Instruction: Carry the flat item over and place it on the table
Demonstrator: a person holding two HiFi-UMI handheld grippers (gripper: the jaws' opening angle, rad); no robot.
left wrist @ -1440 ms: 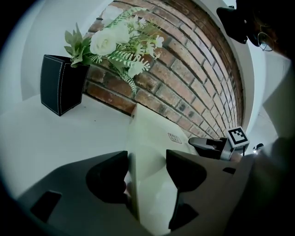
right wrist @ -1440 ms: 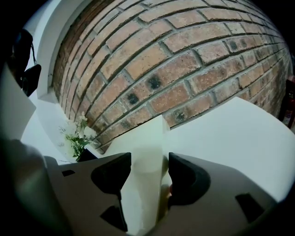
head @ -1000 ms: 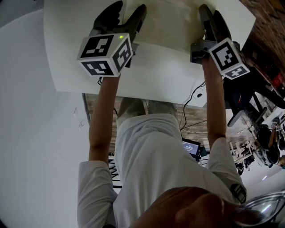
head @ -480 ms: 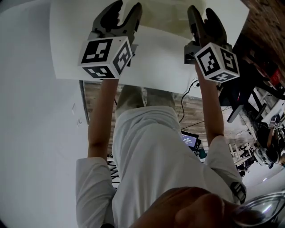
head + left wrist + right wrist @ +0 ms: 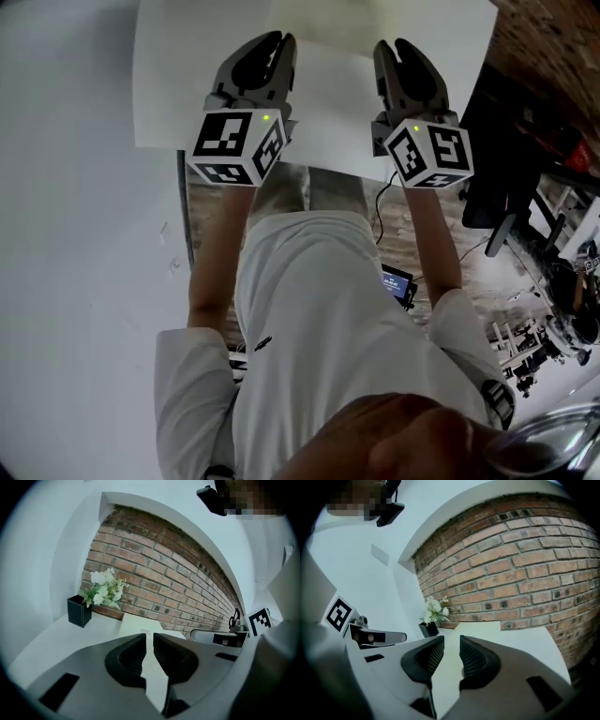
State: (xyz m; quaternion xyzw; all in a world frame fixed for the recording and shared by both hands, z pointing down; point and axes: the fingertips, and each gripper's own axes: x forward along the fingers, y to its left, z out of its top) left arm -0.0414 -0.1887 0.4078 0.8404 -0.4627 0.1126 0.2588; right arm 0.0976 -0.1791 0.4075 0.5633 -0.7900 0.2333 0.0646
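The flat cream item point(image 5: 347, 21) lies on the white table point(image 5: 187, 84), far side, near the brick wall. My left gripper point(image 5: 278, 39) hovers over the table just short of the item's near left part. Its jaws are closing, almost together, with nothing between them. My right gripper point(image 5: 394, 44) is beside it, at the item's near right part, jaws closing with a clear gap and nothing in it. In the left gripper view the item point(image 5: 140, 623) sits just beyond the left gripper point(image 5: 150, 634). In the right gripper view the item point(image 5: 480, 630) lies past the right gripper point(image 5: 451, 639).
A black pot of white flowers point(image 5: 78, 611) stands at the table's back left against the brick wall point(image 5: 164, 578). The table's near edge point(image 5: 281, 159) is at the person's waist. Dark chairs and equipment point(image 5: 525, 187) crowd the floor to the right.
Both grippers have drawn back from the item's near edge toward the person. Their jaws have gone from wide open to narrow, the left more than the right.
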